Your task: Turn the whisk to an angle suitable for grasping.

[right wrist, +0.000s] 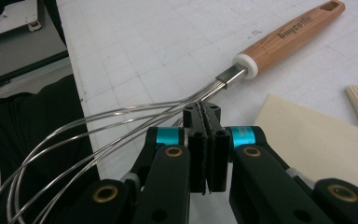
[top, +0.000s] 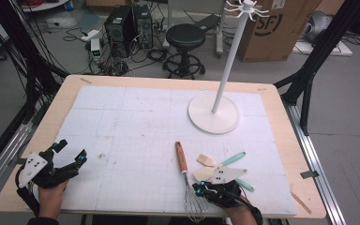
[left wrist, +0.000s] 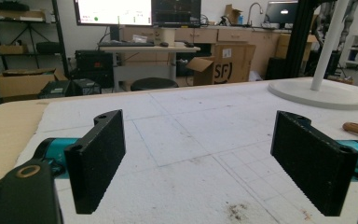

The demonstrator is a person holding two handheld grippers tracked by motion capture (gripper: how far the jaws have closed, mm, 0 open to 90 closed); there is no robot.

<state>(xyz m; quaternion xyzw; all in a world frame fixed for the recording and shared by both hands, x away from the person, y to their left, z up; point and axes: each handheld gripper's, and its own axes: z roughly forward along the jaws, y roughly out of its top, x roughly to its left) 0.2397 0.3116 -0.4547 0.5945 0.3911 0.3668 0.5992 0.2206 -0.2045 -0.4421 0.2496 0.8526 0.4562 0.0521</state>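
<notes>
One whisk (top: 186,180), two spatulas (top: 220,165) and one white stand (top: 214,113) occupy the table (top: 37,136). Left gripper (top: 70,159) rests near-left, jaws apart. Right gripper (top: 200,189) sits beside the whisk wires, jaws together.

Stand (top: 225,65) top: the high view's upper edge crops its hooks.
Whisk (top: 188,187) loops: your right gripper (top: 202,189) hides some.
Spatulas (top: 206,168): blades partly under your gripper's grey plate.
Handle (right wrist: 291,33) lettering: too blurred to read.
</notes>
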